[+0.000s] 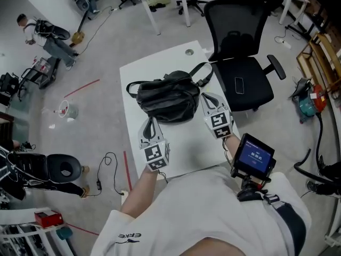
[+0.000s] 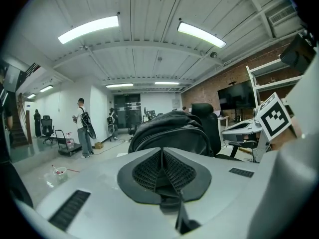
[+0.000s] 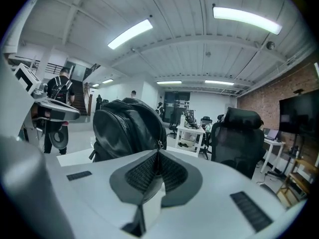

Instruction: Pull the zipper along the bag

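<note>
A black leather bag (image 1: 166, 98) with a strap lies on the white table (image 1: 186, 153). My left gripper (image 1: 151, 121) sits at the bag's near left side, jaws shut with nothing between them. In the left gripper view the bag (image 2: 169, 131) rises just beyond the closed left gripper (image 2: 161, 152). My right gripper (image 1: 205, 96) is at the bag's right side, also shut and empty. In the right gripper view the bag (image 3: 127, 128) fills the left middle. A small metal zipper pull (image 3: 160, 144) shows just past the right gripper (image 3: 157, 154); I cannot tell whether they touch.
A black office chair (image 1: 241, 63) stands against the table's right edge. A small screen device (image 1: 255, 157) hangs at the person's right forearm. On the floor to the left are cables, a cup (image 1: 65, 110) and another chair (image 1: 63, 169). People stand in the distance.
</note>
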Demonstrator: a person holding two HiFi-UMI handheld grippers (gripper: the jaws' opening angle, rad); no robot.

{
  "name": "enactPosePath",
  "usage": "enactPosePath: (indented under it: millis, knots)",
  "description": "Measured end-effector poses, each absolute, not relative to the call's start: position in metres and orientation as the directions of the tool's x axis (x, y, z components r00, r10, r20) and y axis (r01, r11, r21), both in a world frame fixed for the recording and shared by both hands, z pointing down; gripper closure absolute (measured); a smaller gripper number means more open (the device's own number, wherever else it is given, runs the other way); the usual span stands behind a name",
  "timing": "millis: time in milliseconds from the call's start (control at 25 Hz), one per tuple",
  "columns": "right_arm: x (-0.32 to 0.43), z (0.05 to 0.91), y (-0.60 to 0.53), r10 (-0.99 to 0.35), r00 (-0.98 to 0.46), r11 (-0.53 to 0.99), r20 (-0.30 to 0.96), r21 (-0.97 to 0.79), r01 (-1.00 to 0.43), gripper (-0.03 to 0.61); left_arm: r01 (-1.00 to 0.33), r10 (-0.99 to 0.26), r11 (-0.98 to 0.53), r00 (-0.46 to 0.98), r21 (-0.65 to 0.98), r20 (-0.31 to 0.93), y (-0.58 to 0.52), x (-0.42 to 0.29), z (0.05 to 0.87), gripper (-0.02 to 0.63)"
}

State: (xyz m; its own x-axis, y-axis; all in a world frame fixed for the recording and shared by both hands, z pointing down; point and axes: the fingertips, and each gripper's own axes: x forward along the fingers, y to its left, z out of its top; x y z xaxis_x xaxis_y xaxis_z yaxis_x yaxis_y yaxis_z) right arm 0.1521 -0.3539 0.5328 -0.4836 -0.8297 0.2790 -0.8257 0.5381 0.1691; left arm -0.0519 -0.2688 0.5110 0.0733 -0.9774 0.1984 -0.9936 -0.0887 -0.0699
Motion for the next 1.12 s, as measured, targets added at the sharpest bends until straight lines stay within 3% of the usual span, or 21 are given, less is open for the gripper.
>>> enactPosePath:
  millis: [480, 720, 1120]
  knots:
    - [0.143, 0.582, -0.409, -0.747, -0.544, 0.645, 0.383, 0.216, -0.733, 0.572, -0.995, -0.963, 0.008, -0.034, -0.098, 0.266, -0.287, -0.060, 0.529, 0.609]
    - [0.136, 0.591, -0.418, -0.703, -0.579, 0.699, 0.413, 0.256, -0.667, 0.511, -0.994, -0.956, 0.036, -0.066, -0.108, 0.285, -0.287, -0.064, 0.534, 0.609]
    - [0.117, 0.601, -0.428, -0.590, -0.654, 0.801, 0.474, 0.242, -0.548, 0.506, -0.991, -0.946, 0.058, -0.092, -0.117, 0.310, -0.284, -0.072, 0.537, 0.609]
